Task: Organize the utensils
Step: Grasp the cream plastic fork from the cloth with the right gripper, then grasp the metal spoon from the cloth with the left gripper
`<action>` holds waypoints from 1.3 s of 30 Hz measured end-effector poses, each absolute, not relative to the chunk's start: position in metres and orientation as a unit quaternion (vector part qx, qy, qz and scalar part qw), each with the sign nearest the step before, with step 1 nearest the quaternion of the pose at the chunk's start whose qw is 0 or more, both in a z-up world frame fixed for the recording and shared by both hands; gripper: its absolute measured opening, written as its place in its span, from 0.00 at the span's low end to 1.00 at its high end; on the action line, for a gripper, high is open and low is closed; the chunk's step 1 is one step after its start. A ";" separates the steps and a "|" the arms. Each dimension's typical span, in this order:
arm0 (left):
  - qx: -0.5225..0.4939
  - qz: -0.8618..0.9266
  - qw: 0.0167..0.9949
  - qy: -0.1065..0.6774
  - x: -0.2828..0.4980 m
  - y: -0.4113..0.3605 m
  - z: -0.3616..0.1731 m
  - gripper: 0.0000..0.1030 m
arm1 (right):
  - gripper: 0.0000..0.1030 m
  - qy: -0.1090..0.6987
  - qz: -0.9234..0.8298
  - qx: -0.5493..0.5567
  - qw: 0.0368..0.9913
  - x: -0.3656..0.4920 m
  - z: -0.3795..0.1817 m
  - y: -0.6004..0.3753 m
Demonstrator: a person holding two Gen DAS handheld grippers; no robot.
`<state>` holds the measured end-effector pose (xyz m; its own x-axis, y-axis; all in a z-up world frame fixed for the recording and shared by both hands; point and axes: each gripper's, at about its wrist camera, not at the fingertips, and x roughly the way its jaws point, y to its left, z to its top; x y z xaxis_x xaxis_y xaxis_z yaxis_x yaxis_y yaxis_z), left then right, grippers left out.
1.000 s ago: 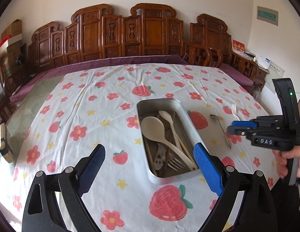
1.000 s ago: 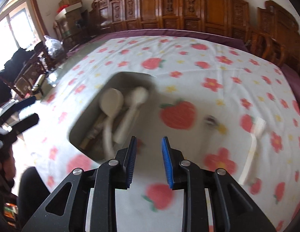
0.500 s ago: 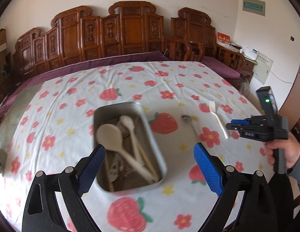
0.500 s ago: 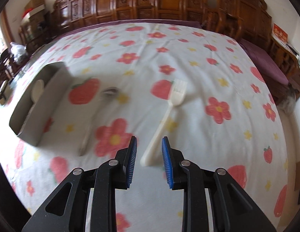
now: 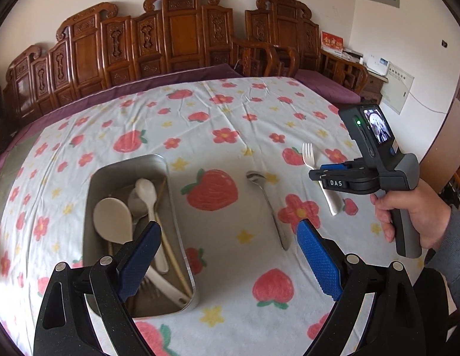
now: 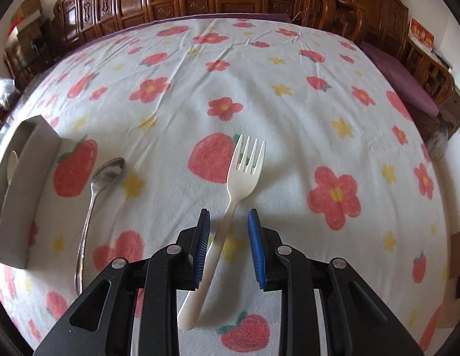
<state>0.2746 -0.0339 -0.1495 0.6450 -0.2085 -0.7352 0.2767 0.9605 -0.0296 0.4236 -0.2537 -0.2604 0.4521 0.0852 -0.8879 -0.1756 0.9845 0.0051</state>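
Observation:
A cream plastic fork [image 6: 241, 175] lies on the flowered tablecloth. My right gripper [image 6: 228, 247] is open above its handle, one finger on each side, not touching it. A metal spoon [image 6: 95, 195] lies to its left; it also shows in the left wrist view [image 5: 267, 204], as does the fork [image 5: 311, 160]. A metal tray [image 5: 173, 207] holds cream spoons, chopsticks and a fork. My left gripper [image 5: 228, 262] is wide open and empty, above the tray's right edge. The right gripper [image 5: 318, 175] shows there over the fork.
The tray's side [image 6: 25, 187] stands at the left in the right wrist view. Carved wooden chairs [image 5: 176, 38] line the table's far edge. A purple cloth [image 5: 327, 84] covers the bench at the back right.
My right gripper swung right from the tray to the fork and opened wider around its handle. My left gripper shifted right, so the tray now lies at its left finger.

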 end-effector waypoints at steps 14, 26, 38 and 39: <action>0.052 -0.140 0.891 0.428 0.303 -0.081 -0.177 0.87 | 0.08 0.519 0.118 -0.023 0.846 0.351 -0.247 -0.301; 0.073 -0.120 0.879 0.456 0.342 -0.112 -0.199 0.82 | 0.08 0.506 0.112 0.006 0.855 0.338 -0.245 -0.329; 0.074 -0.094 0.852 0.510 0.380 -0.124 -0.229 0.54 | 0.08 0.493 0.120 0.035 0.861 0.341 -0.230 -0.343; 0.071 -0.092 0.849 0.515 0.383 -0.123 -0.230 0.51 | 0.08 0.493 0.122 0.040 0.860 0.341 -0.229 -0.343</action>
